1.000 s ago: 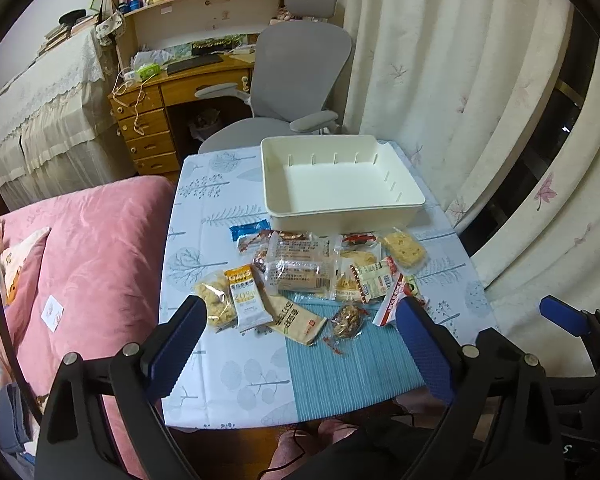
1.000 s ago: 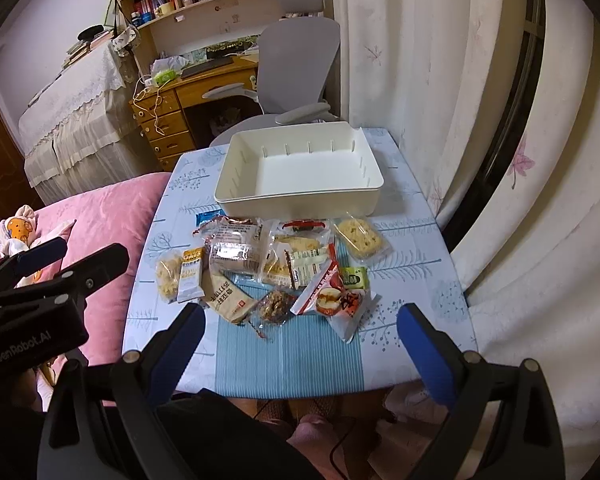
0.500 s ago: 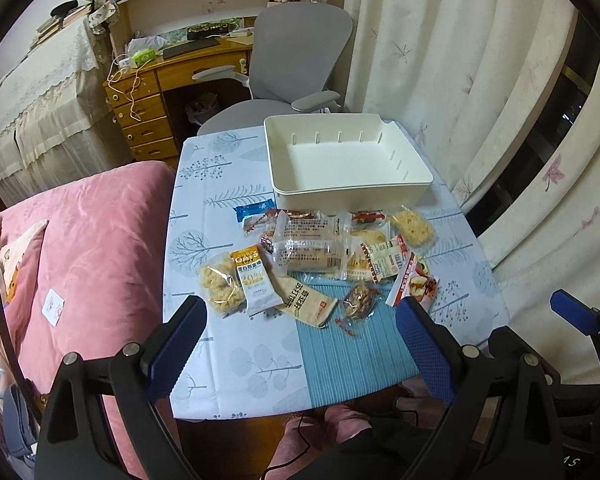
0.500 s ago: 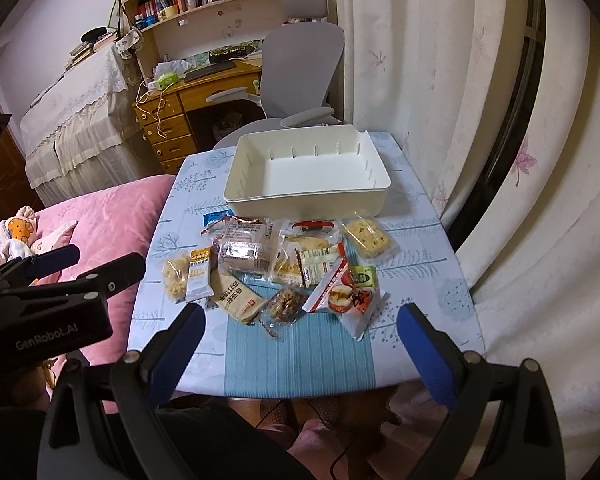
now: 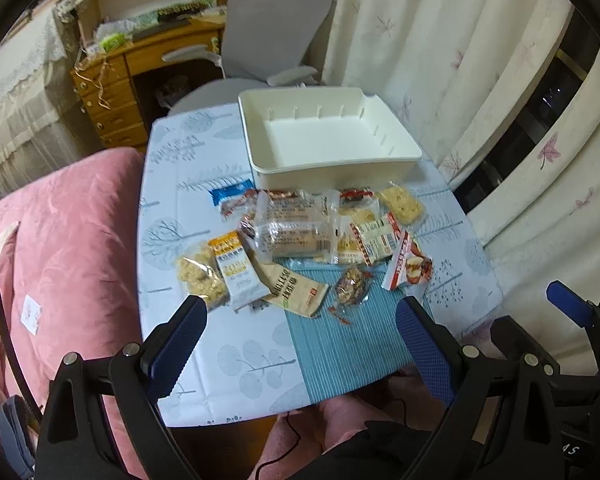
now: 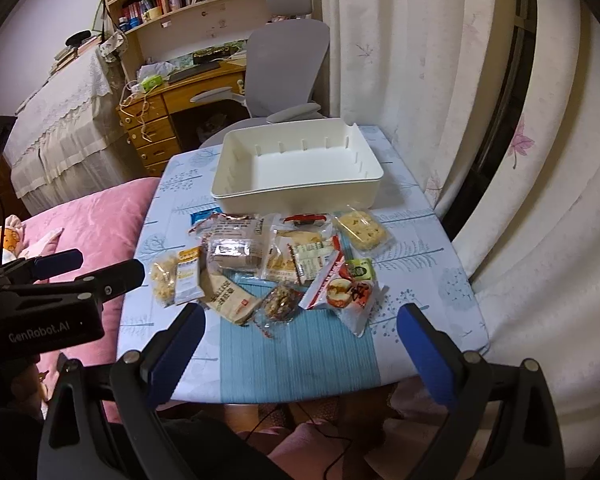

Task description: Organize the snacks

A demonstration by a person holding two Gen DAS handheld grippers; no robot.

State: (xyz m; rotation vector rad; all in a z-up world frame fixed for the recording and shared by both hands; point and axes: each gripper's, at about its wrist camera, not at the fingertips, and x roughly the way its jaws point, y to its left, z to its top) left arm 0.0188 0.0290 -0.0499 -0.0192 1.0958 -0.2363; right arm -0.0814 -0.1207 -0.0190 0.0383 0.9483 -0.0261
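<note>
Hovering above the near edge of the table (image 5: 180, 368), the left gripper (image 5: 300, 336) and right gripper (image 6: 300, 340) both have fingers spread wide, holding nothing. The crinkly snack packets (image 5: 300, 240) lie ahead in a sideways row, just before the smooth, empty white plastic bin (image 5: 328, 148).

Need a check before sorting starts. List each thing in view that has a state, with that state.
White bin: empty, upright on the table.
Snack packets: all sealed, lying in a heap in front of the bin, none inside.
Left tool: open, holding nothing.
Right tool: open, holding nothing.
Desk drawers: closed.
</note>
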